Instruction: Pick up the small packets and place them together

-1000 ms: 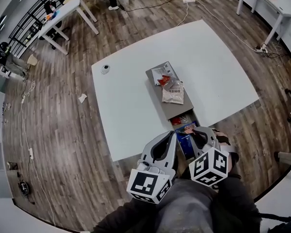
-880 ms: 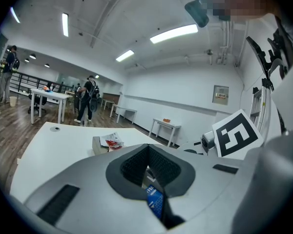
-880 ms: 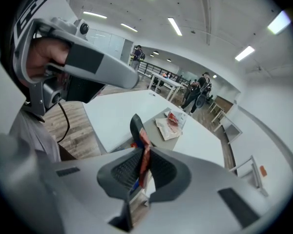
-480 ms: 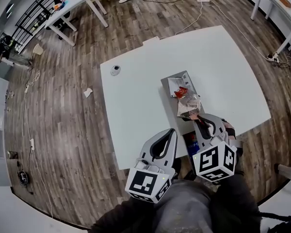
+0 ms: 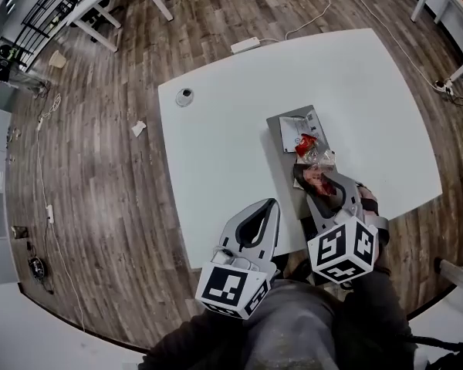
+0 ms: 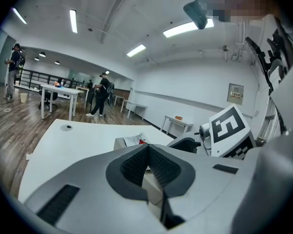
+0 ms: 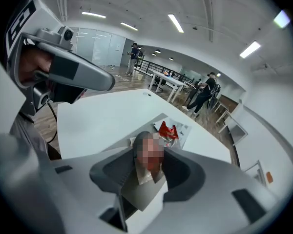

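The small packet (image 5: pixel 317 180) (image 7: pixel 144 178) nearest the person is reddish with a pale lower edge; in the right gripper view a mosaic patch covers most of it. It lies flat on the near part of a long grey tray (image 5: pixel 277 133), which sits on the white table (image 5: pixel 224 129). Just beyond it on the tray lie three more: a crinkled clear packet (image 5: pixel 322 158), then a red packet (image 5: pixel 306 143) (image 7: pixel 167 129), then a flat white packet (image 5: pixel 295 123) at the far end, each touching or overlapping its neighbour.

The reddish packet sits right between the jaws of the right gripper (image 5: pixel 315 173) (image 7: pixel 150 147), which points steeply down at the tray. Those jaws have just been opening and now stand partly spread on either side of the packet, with no pinch on it.

The left gripper (image 5: pixel 272 203) (image 6: pixel 147 146) hangs at the near edge of the table, well to the left of the tray. Its jaws are pressed together at the tips, with nothing between them.
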Demonstrator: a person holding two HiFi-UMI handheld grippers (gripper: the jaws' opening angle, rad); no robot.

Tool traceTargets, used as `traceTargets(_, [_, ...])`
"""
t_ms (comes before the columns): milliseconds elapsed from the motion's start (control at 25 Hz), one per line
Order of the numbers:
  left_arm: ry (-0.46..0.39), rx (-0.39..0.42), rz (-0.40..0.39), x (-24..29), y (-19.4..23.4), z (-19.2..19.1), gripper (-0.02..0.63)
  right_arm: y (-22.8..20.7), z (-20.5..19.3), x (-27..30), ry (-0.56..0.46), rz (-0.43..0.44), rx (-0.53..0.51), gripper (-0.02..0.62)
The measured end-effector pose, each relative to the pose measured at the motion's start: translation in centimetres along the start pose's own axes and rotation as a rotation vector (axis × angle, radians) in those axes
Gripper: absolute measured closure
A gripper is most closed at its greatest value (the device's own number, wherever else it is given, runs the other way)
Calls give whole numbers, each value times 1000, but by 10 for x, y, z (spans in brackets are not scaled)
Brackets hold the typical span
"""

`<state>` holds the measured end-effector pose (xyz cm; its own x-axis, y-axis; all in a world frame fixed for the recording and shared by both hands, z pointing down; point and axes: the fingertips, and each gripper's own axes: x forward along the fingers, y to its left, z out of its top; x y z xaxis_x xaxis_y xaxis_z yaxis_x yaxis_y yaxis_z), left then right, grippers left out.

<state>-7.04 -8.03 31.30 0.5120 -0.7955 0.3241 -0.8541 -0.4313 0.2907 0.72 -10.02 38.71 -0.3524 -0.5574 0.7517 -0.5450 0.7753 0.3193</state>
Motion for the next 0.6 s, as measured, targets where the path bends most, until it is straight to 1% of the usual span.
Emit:
traceTargets(120, [2,-3,6,-1,4,-1,611,5,0,3,3,26,3,413])
traceTargets(280, [6,-5,4,-4,4,-2,611,15,1,2,-4,62,17,366])
traceTargets(360, [5,-3,3,-6,2,-3,611,16,1,0,-14,56,27,356])
traceTargets(600, [-7,10,-14,-10,-9,-4,611,9,-2,-17,-47,2,58,356])
